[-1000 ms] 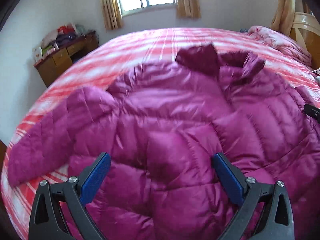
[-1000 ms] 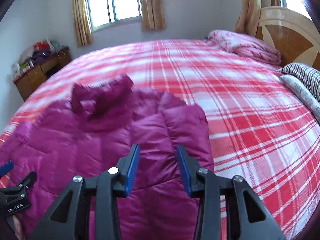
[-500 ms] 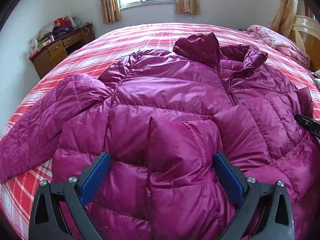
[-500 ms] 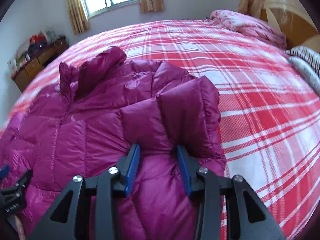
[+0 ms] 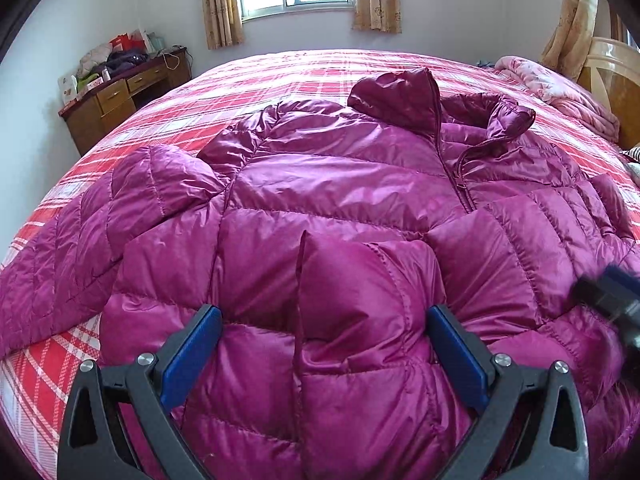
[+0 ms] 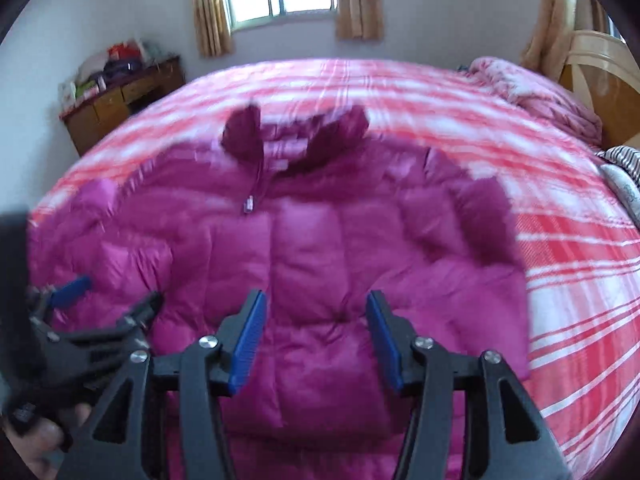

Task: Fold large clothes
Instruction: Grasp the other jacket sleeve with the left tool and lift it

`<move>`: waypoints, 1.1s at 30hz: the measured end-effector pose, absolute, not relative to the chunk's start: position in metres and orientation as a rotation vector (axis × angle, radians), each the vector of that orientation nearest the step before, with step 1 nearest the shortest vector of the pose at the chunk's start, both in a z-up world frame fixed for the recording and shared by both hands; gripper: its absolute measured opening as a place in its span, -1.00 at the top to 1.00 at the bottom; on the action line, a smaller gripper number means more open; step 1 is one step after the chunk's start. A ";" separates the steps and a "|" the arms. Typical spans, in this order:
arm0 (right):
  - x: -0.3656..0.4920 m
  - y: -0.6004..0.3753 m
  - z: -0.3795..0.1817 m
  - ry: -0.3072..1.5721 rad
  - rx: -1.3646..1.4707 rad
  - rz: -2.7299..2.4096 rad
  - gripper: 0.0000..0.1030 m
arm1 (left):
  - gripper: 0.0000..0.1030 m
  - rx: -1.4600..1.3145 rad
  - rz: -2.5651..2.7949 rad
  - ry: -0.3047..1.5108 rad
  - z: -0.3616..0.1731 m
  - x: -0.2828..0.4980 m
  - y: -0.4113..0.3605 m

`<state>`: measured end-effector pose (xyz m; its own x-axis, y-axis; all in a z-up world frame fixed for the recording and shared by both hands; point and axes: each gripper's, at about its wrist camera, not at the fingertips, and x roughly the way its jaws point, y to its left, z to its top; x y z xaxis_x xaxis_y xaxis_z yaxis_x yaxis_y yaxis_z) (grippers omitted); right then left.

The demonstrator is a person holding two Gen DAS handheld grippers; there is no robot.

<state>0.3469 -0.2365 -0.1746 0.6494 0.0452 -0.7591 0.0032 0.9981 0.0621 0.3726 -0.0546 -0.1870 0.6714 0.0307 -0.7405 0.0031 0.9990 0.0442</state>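
A magenta puffer jacket (image 5: 340, 208) lies front up on a bed (image 5: 280, 76) with a red-and-white plaid cover, its collar toward twelve o'clock and the window. The left wrist view is sharp: it shows the zipper running down from the collar, one sleeve stretched out toward nine o'clock, and a folded sleeve end lying on the jacket's front between the blue pads of the left gripper (image 5: 324, 354), whose jaws stand wide apart and press on nothing. At three o'clock in that view the right gripper appears only as a dark blur. The right wrist view is smeared by motion but gives what the other lacks: the right gripper (image 6: 316, 338) itself, its jaws having just been opening, parted above the jacket's front with no fabric pinched, and at eight o'clock the left gripper seen from the side with a person's hand (image 6: 36, 436) on it. A wooden desk (image 5: 120, 100) stands at ten o'clock in both.
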 end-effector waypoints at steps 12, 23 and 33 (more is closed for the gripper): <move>0.343 -0.226 -0.183 0.842 -0.017 -0.008 -0.09 | -0.98 0.060 0.028 0.830 -0.187 0.371 -0.055; 0.340 -0.225 -0.184 0.825 -0.019 -0.014 -0.11 | -0.98 0.053 -0.012 0.851 -0.179 0.367 -0.044; 0.338 -0.225 -0.183 0.806 -0.025 -0.025 -0.25 | -0.98 0.085 0.309 0.644 -0.122 0.313 0.124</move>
